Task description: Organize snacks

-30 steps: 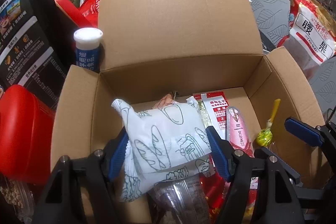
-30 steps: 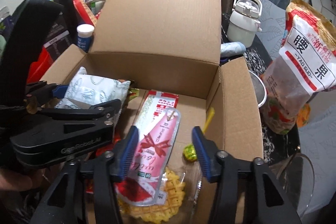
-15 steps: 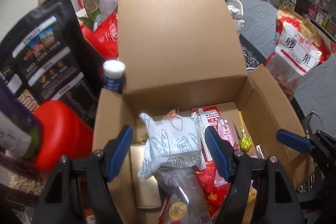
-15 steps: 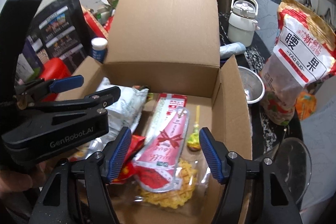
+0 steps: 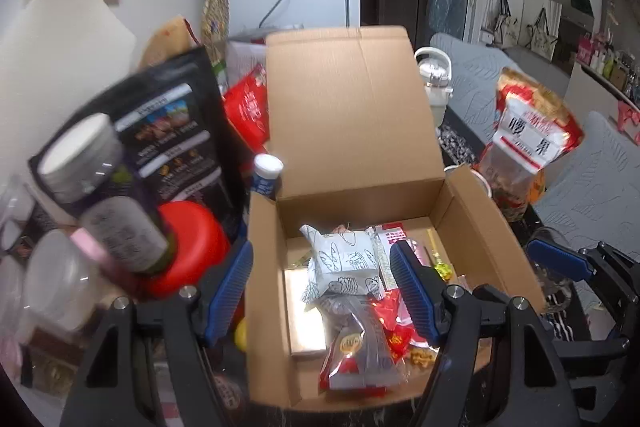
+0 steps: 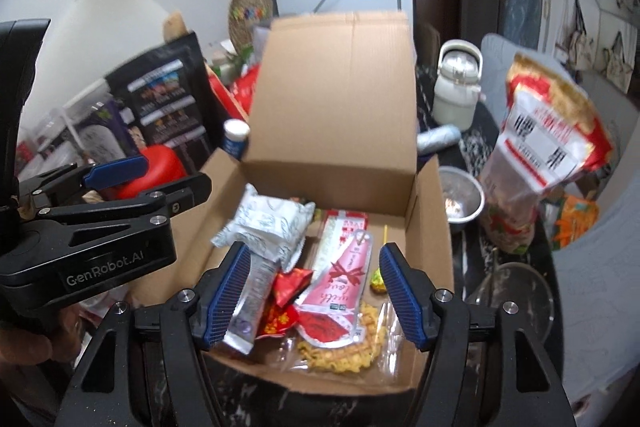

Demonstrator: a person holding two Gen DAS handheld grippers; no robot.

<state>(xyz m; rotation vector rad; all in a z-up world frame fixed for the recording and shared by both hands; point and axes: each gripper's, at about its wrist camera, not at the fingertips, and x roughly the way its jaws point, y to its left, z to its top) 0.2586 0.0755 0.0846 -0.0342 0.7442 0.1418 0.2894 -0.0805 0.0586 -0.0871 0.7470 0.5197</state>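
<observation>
An open cardboard box [image 5: 472, 223] [image 6: 428, 223] holds several snacks. A white bread-print packet [image 5: 346, 263] [image 6: 270, 227] lies near its back left. A pink "with love" pouch [image 6: 340, 287], a red wrapper [image 6: 292, 283], a waffle pack [image 6: 340, 351] and a lollipop [image 6: 378, 285] lie beside it. My left gripper [image 5: 322, 293] is open and empty above the box's near left edge. My right gripper [image 6: 314, 293] is open and empty above the box's near side. The left gripper also shows in the right wrist view [image 6: 120, 183].
A black bag [image 5: 176, 135], a red tub [image 5: 188, 247], jars [image 5: 84, 155] and a small white-capped tube [image 5: 266, 173] crowd the left. A cashew bag [image 5: 528, 143] [image 6: 548, 147], a white kettle [image 6: 458, 91] and a metal bowl [image 6: 462, 199] stand right.
My left gripper let go of the bread-print packet, which now lies in the box. Both grippers pulled back and up from the box, jaws open.
</observation>
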